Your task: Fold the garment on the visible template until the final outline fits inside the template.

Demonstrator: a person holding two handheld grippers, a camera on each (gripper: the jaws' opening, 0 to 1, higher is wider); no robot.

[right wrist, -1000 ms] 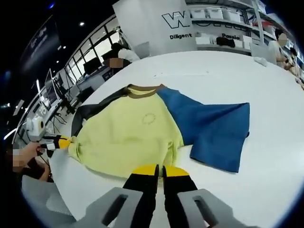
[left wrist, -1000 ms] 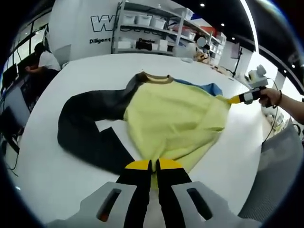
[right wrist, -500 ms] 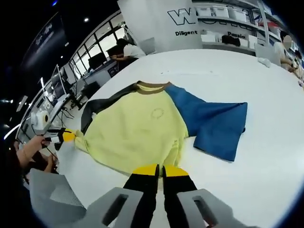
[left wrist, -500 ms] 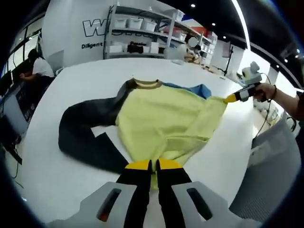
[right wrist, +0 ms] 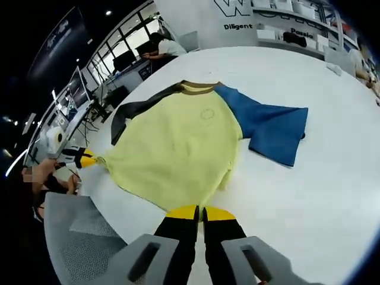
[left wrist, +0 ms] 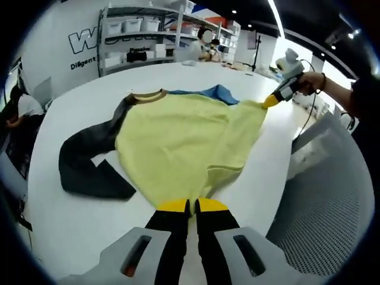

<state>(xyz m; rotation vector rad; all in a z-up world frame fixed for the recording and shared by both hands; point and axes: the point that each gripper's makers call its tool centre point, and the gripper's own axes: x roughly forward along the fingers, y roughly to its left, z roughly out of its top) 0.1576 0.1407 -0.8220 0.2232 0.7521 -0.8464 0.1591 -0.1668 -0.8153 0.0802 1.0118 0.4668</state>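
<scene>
A shirt with a yellow body (left wrist: 178, 142), a black sleeve (left wrist: 89, 154) and a blue sleeve (left wrist: 217, 92) lies on the white table (left wrist: 59, 225), its hem stretched between my two grippers. My left gripper (left wrist: 190, 206) is shut on one hem corner. My right gripper (right wrist: 199, 212) is shut on the other corner of the yellow body (right wrist: 178, 142). The right gripper (left wrist: 270, 101), held by a hand, pinches the far corner in the left gripper view. At the left of the right gripper view, the left gripper (right wrist: 89, 159) holds its corner. The blue sleeve (right wrist: 273, 127) lies flat.
Shelves with white bins (left wrist: 136, 35) stand behind the table. A person sits at a desk (right wrist: 163, 47) at the back. A grey mesh chair (left wrist: 332, 225) stands by the table's near edge, also seen in the right gripper view as a grey chair (right wrist: 77, 237).
Both grippers have pulled the hem back toward the table's near edge. The shirt has slid with them and the yellow body is stretched flatter; the black sleeve dragged along.
</scene>
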